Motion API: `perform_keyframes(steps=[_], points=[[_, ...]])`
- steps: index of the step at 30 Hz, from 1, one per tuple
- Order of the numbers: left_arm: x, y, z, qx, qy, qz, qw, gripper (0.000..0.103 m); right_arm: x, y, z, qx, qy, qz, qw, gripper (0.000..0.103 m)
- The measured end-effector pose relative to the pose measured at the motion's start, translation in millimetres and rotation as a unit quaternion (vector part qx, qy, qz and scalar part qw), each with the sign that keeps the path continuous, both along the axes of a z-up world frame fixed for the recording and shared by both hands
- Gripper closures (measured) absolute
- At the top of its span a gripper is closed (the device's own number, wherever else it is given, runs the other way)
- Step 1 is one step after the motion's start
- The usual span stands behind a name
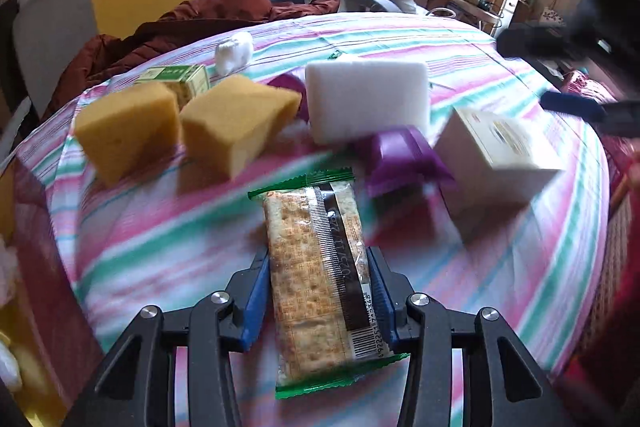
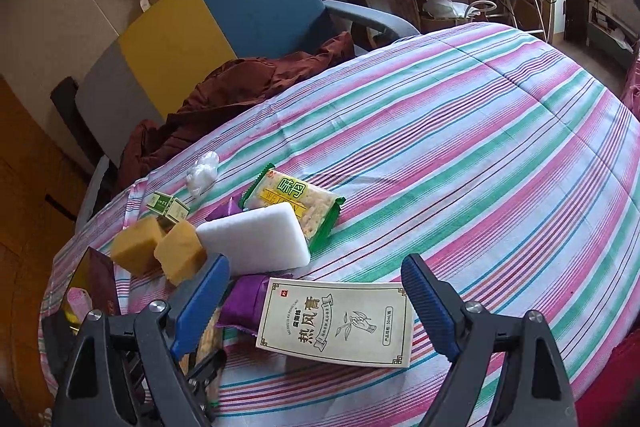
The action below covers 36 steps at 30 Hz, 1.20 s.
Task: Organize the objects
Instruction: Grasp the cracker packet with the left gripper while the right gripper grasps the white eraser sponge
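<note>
In the left wrist view we have a cracker packet point(image 1: 316, 279) lying between the blue pads of the left gripper point(image 1: 318, 291), low in the centre of the frame. The fingers point(image 1: 256, 301) press against both long sides of the wrapper, so we read them as clenched on it. The packet's long axis runs straight away from us, along the line of the fingers, with its far green crimp toward the middle of the frame and its near crimp down between the gripper's arms. That alignment is what the coming move turns on: the grip spans the narrow width, so we judge the packet should lift without swinging much.

Beyond it on the striped cloth point(image 1: 500, 267) sit two yellow sponge blocks point(image 1: 180, 131) at left, a white sponge point(image 1: 368, 99) in the centre, and a pale box point(image 1: 500, 147) at right.

In the right wrist view our right gripper point(image 2: 316, 303) stands wide apart, grasping nothing. The pale box point(image 2: 336, 319) lies flat just ahead between its fingers, long axis across the frame, untouched as far as we can tell. A second cracker packet point(image 2: 296, 199) lies farther up.
</note>
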<state>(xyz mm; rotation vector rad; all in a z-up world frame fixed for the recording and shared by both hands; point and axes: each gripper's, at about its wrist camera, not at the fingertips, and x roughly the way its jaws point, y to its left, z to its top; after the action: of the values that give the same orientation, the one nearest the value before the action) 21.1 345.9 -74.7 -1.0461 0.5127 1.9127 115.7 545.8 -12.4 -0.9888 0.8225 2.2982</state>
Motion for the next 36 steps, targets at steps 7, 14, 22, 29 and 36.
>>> perform_keyframes(steps=[7, 14, 22, 29, 36], points=[[16.8, -30.2, -0.9, 0.018, 0.008, 0.0, 0.9998, 0.057, -10.4, -13.3, 0.2, 0.031, -0.031, 0.02, 0.999, 0.014], [19.9, -35.1, -4.3, 0.034, 0.018, -0.007, 0.9992, 0.056, -48.8, -43.0, 9.8, 0.08, -0.049, 0.076, 0.993, 0.006], [15.5, -38.1, -5.0, 0.046, 0.01, -0.013, 0.9988, 0.056, -105.8, -65.0, 5.2, 0.161, -0.121, 0.195, 0.96, 0.006], [17.5, -40.0, -5.9, 0.055, 0.015, -0.011, 0.9983, 0.056, -148.0, -72.9, -23.1, 0.239, -0.228, 0.332, 0.884, 0.006], [17.0, -41.0, -6.7, 0.06, 0.016, -0.011, 0.998, 0.055, -156.0, -78.3, -50.8, 0.25, -0.282, 0.392, 0.839, 0.045]])
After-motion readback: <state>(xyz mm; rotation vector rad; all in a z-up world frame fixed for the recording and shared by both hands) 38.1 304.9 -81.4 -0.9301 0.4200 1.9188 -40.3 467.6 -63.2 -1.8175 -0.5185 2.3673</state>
